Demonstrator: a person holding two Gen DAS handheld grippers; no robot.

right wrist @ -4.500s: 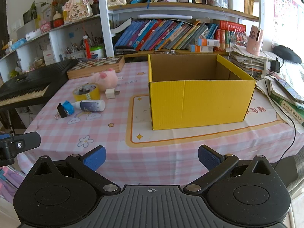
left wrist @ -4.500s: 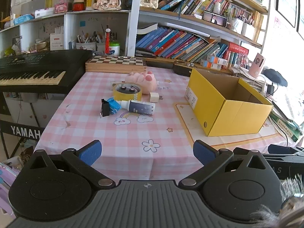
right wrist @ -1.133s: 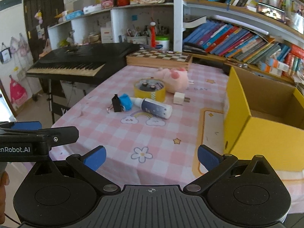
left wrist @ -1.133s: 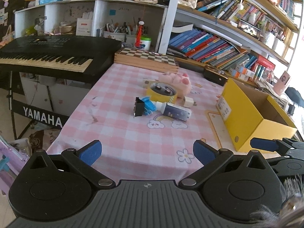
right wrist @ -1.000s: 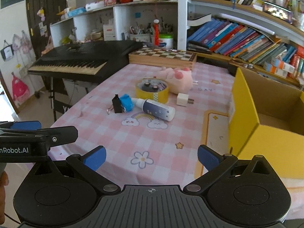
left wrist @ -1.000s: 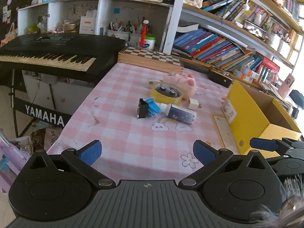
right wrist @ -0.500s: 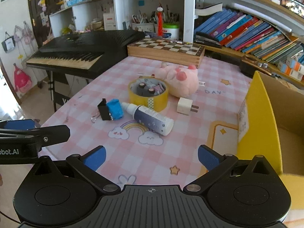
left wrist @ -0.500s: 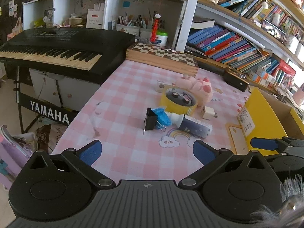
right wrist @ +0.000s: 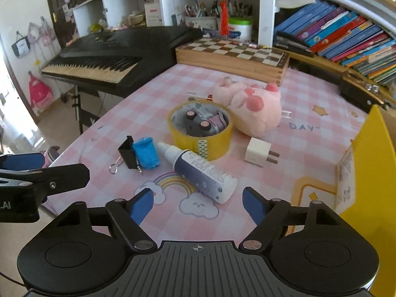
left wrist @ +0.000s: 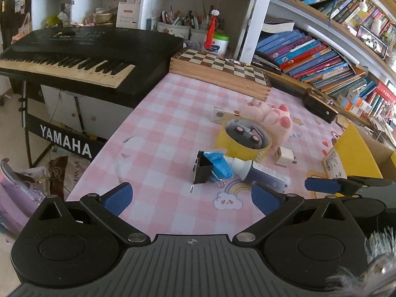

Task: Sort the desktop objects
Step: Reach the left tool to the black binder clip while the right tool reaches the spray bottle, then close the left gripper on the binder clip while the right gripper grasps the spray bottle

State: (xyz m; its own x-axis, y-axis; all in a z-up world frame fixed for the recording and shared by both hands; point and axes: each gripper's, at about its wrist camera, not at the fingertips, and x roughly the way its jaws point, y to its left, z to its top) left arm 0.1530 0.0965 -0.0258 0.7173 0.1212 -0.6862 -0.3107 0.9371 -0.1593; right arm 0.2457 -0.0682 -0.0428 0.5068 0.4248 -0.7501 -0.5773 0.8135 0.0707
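Note:
On the pink checked tablecloth [left wrist: 170, 133] lie a black binder clip [left wrist: 202, 169] [right wrist: 127, 154] with a blue cloth roll [right wrist: 146, 156] against it, a white and purple bottle [right wrist: 201, 172] [left wrist: 262, 173], a yellow tape roll [right wrist: 200, 128] [left wrist: 243, 139] with small things inside, a pink plush pig [right wrist: 250, 106] [left wrist: 271, 117] and a white plug adapter [right wrist: 258, 152] [left wrist: 284, 156]. The yellow cardboard box [right wrist: 373, 168] [left wrist: 354, 153] stands at the right. My left gripper [left wrist: 191, 198] is open, just short of the binder clip. My right gripper [right wrist: 198, 204] is open, just short of the bottle's base.
A black Yamaha keyboard [left wrist: 81, 54] stands off the table's left edge. A wooden chess box [right wrist: 232, 55] lies at the back. Shelves of books [left wrist: 316, 57] and pen pots rise behind. A black case [left wrist: 319, 105] lies back right. The table's left edge drops to the floor.
Both grippers have moved forward and lower over the table toward the cluster of objects. The objects have not moved. Both grippers stay open.

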